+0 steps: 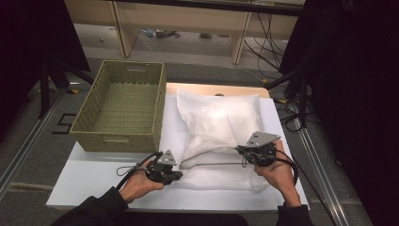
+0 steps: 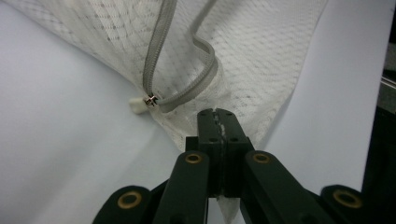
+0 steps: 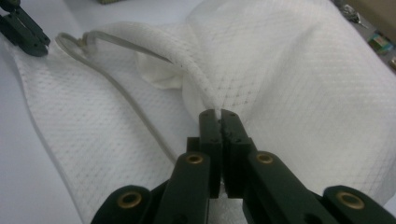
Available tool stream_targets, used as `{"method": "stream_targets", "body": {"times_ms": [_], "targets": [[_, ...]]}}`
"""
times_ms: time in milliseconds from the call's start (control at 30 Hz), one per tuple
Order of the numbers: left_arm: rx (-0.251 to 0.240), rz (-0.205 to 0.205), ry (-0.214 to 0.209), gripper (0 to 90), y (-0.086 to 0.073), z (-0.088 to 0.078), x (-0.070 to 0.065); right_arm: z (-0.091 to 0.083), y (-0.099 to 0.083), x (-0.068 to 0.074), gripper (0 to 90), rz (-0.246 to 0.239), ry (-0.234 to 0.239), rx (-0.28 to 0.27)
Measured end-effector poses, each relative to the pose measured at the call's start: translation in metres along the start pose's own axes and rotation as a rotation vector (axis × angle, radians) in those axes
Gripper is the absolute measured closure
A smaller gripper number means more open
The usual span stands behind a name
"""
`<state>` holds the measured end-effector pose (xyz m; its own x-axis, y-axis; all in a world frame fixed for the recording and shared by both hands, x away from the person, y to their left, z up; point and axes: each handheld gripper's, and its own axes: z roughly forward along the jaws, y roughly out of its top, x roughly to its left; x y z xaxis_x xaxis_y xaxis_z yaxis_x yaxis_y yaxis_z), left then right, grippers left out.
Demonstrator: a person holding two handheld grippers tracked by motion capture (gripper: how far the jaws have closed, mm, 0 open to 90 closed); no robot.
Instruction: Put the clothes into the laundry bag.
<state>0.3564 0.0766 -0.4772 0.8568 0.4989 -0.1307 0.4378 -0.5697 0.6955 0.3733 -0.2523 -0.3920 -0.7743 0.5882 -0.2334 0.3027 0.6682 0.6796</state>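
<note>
A white quilted pillow cover with a pillow partly inside is lying on the white bench, just right of an empty woven basket. The left claw is pinching the cover's near left corner, its jaws pressed together on the fabric just beside the end of the grey zipper. The right claw is pinching a fold of the cover at the open edge on the right, jaws clamped on the cloth.

The main risk, as I judge it, is the thin fabric slipping out of either claw if the hands are pulling apart too hard along the zipper line; a bite this close to the corner is leaving little margin. Tension could also be dragging the pillow toward the near edge of the bench, or bunching fabric into the zipper teeth.

The cover's long axis is running away from the person, its open zippered end facing the near edge; the zipper itself is stretching crosswise, left to right, between the claws.
</note>
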Motion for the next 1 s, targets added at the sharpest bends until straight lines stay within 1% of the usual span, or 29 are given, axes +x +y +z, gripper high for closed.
{"method": "stream_targets", "body": {"times_ms": [33,67,133,167,200,233,267,300,333,367,400,433,467,500,533,567,600,633,667,700,733,767,800,833,867,900,933,967,1000], "targets": [[0.043,0.06,0.001,89.4,-0.001,-0.001,0.0,0.0,0.0,0.0,90.0,0.0,0.0,0.0],[0.071,0.096,0.004,89.4,-0.001,-0.002,0.0,0.0,-0.003,0.001,90.0,0.003,-0.002,0.005],[0.072,0.091,-0.006,89.4,-0.002,-0.002,-0.005,0.002,-0.008,0.002,90.0,-0.006,0.012,0.017],[0.048,0.069,-0.007,89.4,-0.003,-0.001,-0.008,0.002,-0.01,0.004,90.0,0.005,0.008,0.026],[0.065,0.088,-0.012,89.4,-0.003,-0.002,-0.008,0.004,-0.011,0.004,90.0,-0.011,0.011,0.03],[0.056,0.078,-0.011,89.4,-0.004,-0.003,-0.011,0.006,-0.013,0.005,90.0,-0.025,0.004,0.033],[0.078,0.105,-0.013,89.4,-0.005,-0.005,-0.01,0.007,-0.014,0.007,90.0,-0.007,0.018,0.042],[0.036,0.051,-0.021,89.4,-0.008,-0.003,-0.015,0.009,-0.015,0.008,90.0,-0.011,0.022,0.049],[0.035,0.046,-0.028,89.3,-0.01,-0.004,-0.015,0.01,-0.016,0.01,90.0,-0.011,0.019,0.048],[0.035,0.047,-0.025,89.2,-0.011,-0.005,-0.016,0.011,-0.016,0.01,90.0,-0.013,0.027,0.061],[0.078,0.088,-0.031,89.2,-0.011,-0.008,-0.013,0.014,-0.017,0.01,90.0,-0.046,0.027,0.044],[0.029,0.029,-0.024,89.0,-0.013,-0.007,-0.017,0.013,-0.018,0.013,90.0,-0.017,0.038,0.071],[0.026,0.02,-0.025,86.0,-0.013,-0.008,-0.017,0.014,-0.019,0.015,90.0,-0.026,0.047,0.073],[0.053,0.046,-0.015,86.0,-0.012,-0.012,-0.013,0.014,-0.019,0.015,90.0,-0.026,0.047,0.073],[0.031,0.005,-0.001,77.2,-0.012,-0.012,-0.014,0.015,-0.02,0.017,90.0,-0.019,0.035,0.064],[0.022,0.004,0.005,69.8,-0.012,-0.014,-0.013,0.015,-0.021,0.016,90.0,-0.037,0.044,0.076],[0.006,-0.005,0.025,67.5,-0.013,-0.016,-0.012,0.017,-0.022,0.016,90.0,-0.028,0.045,0.063],[0.002,0.0,0.041,63.1,-0.013,-0.018,-0.011,0.018,-0.023,0.016,90.0,-0.037,0.041,0.06],[-0.01,0.007,0.055,59.7,-0.013,-0.019,-0.011,0.018,-0.023,0.017,90.0,-0.012,0.045,0.07],[-0.018,0.016,0.063,58.9,-0.014,-0.021,-0.01,0.018,-0.024,0.017,90.0,-0.016,0.049,0.071],[-0.027,0.015,0.069,58.2,-0.015,-0.024,-0.009,0.019,-0.024,0.017,90.0,-0.012,0.043,0.067],[-0.036,0.01,0.084,55.7,-0.016,-0.025,-0.007,0.018,-0.024,0.018,90.0,-0.01,0.04,0.068],[-0.048,0.013,0.096,52.5,-0.016,-0.027,-0.006,0.018,-0.023,0.017,90.0,-0.016,0.051,0.08],[-0.054,0.009,0.102,49.4,-0.017,-0.028,-0.005,0.019,-0.024,0.018,90.0,-0.01,0.042,0.07],[-0.059,0.012,0.112,49.4,-0.017,-0.031,-0.004,0.019,-0.024,0.018,90.0,-0.01,0.042,0.07],[-0.071,0.01,0.122,47.9,-0.017,-0.033,-0.003,0.02,-0.024,0.018,90.0,-0.019,0.048,0.071],[-0.084,0.009,0.131,45.5,-0.017,-0.035,-0.003,0.02,-0.024,0.018,89.9,-0.017,0.047,0.069],[-0.104,0.003,0.143,42.2,-0.017,-0.036,-0.002,0.02,-0.024,0.018,89.9,-0.025,0.049,0.068],[-0.121,0.002,0.152,38.6,-0.017,-0.037,-0.001,0.02,-0.024,0.018,89.9,-0.019,0.047,0.068]]}}
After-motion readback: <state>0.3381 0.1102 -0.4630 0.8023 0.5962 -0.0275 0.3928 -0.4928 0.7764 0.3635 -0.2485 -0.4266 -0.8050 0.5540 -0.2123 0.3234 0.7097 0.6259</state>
